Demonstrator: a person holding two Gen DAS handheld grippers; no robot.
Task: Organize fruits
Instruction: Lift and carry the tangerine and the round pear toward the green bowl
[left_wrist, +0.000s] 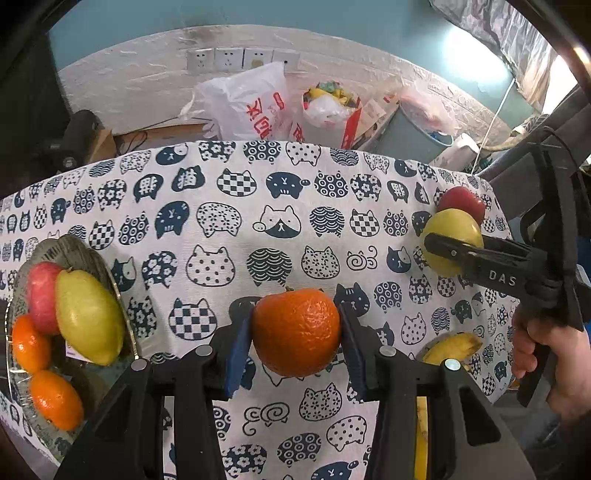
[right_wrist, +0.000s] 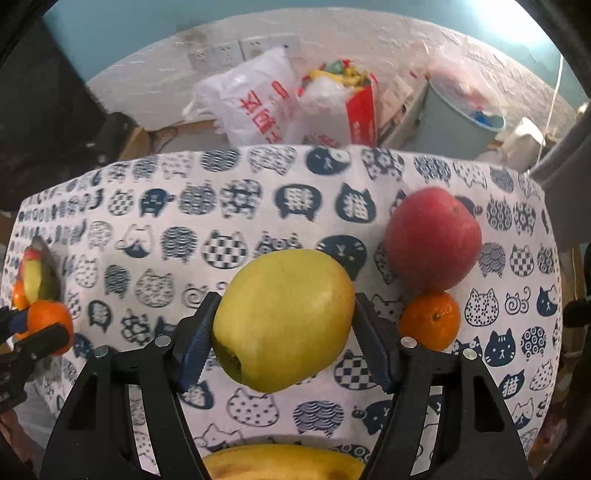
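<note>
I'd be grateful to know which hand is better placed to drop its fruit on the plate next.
Left, probably. The left gripper holds an orange just beside the plate of fruit, while the right gripper holds the green apple near the cloth's far side from it.

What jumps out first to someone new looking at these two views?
Each gripper grips a fruit over the cat-print cloth: the left gripper is shut on an orange, the right gripper on a yellow-green apple. A plate at the cloth's left edge already holds a red apple, a pear and two oranges. A red apple and a small orange still sit at the right.
</note>
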